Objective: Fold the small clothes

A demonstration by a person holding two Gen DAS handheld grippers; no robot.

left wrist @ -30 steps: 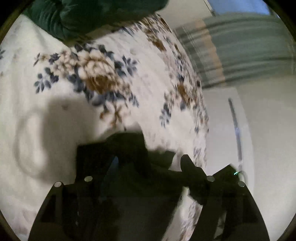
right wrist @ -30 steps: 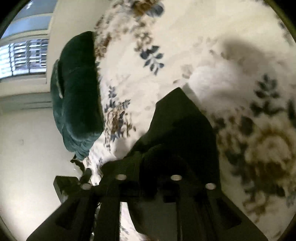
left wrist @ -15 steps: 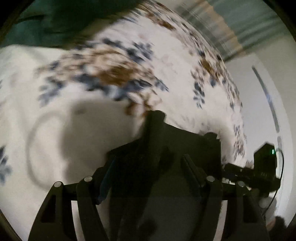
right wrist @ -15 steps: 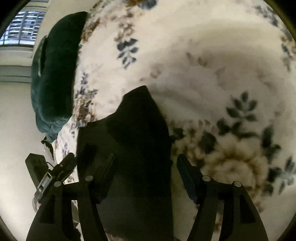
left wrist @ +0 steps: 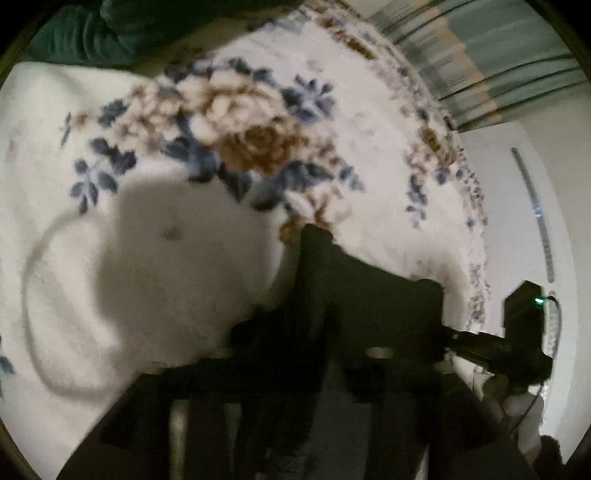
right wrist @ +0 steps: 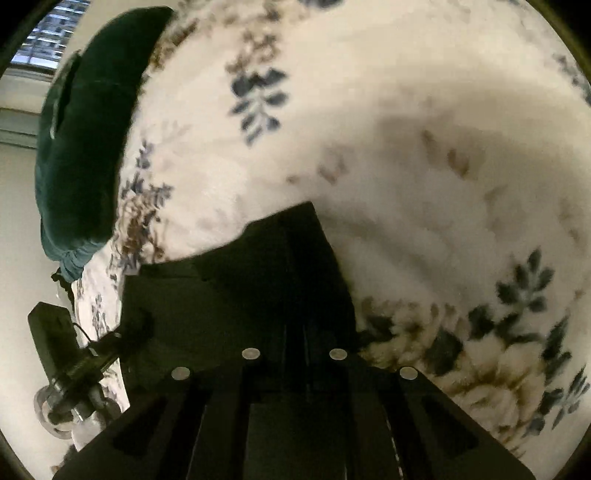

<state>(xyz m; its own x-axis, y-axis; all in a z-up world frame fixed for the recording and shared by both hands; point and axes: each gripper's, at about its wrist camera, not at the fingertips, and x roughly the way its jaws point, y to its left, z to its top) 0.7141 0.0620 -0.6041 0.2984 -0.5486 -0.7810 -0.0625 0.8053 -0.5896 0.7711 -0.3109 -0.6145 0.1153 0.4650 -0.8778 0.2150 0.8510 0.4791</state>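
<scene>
A small dark garment (left wrist: 354, 295) lies on a white floral bedspread (left wrist: 155, 258). In the left wrist view my left gripper (left wrist: 310, 354) has its fingers drawn close together on the garment's near edge. In the right wrist view the same garment (right wrist: 258, 288) lies flat under my right gripper (right wrist: 295, 350), whose fingers are also closed together on the dark cloth. The dark fingers blend with the dark cloth. My right gripper also shows at the right edge of the left wrist view (left wrist: 517, 339), and my left gripper at the lower left of the right wrist view (right wrist: 74, 365).
A dark green pillow (right wrist: 85, 147) lies at the head of the bed, also at the top of the left wrist view (left wrist: 110, 29). A window with blinds (right wrist: 51, 33) and a pale wall (left wrist: 561, 184) lie beyond the bed's edge.
Half a second ago both grippers were open over the garment; now both have shut on it. The garment lies flatter and more spread than one second ago.
</scene>
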